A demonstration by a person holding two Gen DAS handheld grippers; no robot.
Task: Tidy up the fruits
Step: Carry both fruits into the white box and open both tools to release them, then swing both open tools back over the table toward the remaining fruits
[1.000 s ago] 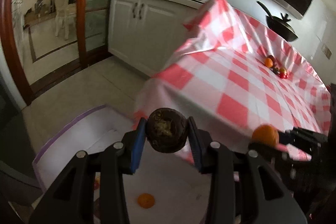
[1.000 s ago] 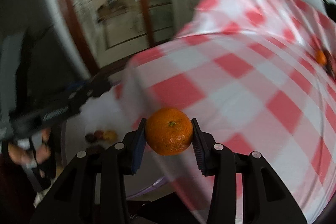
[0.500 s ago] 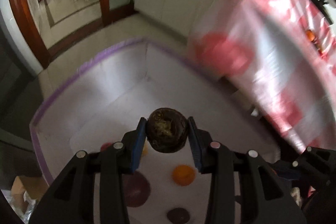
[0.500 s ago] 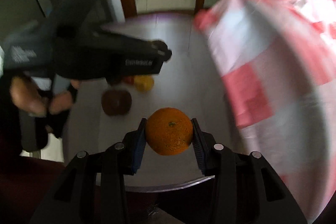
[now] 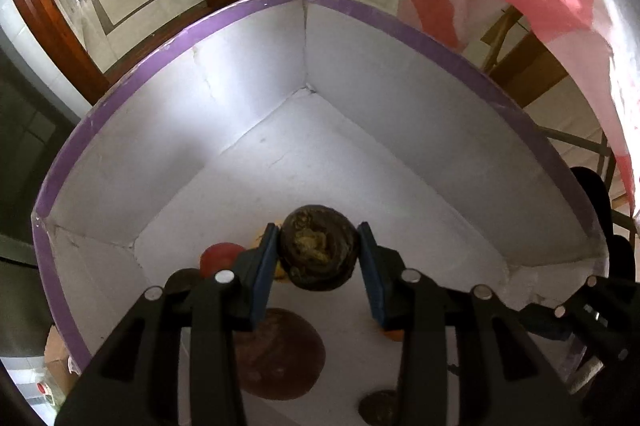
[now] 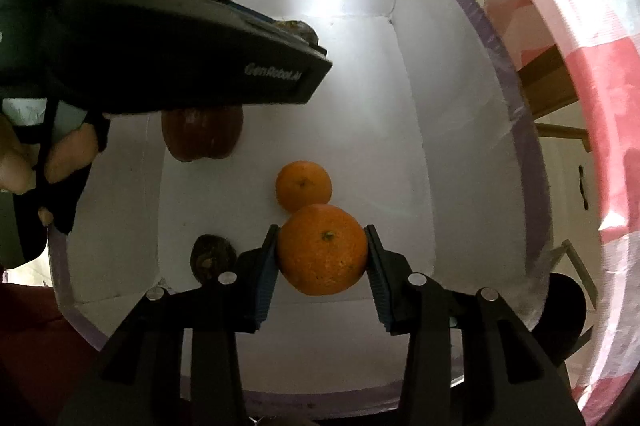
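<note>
Two grippers hang over the white box (image 5: 248,114) with its purple rim, both pointing steeply down into it. Our left gripper (image 5: 318,256) has a dark, wrinkled passion fruit (image 5: 318,252) between its blue pads; its jaws have just been easing apart, and a sliver of gap shows on the right side while the left pad still touches the fruit. Our right gripper (image 6: 322,252) is clenched on a mandarin (image 6: 322,250), both pads against its skin, though these jaws too have just opened a little. On the box floor we see a second mandarin (image 6: 303,185) just behind the held one, a large dark-red fruit (image 6: 202,134) partly hidden under the left gripper's body, and another passion fruit (image 6: 212,256) near the front wall. In the left view a red fruit (image 5: 220,256) lies beside the left finger. A red-checked tablecloth (image 6: 580,74) hangs beside the box.
</note>
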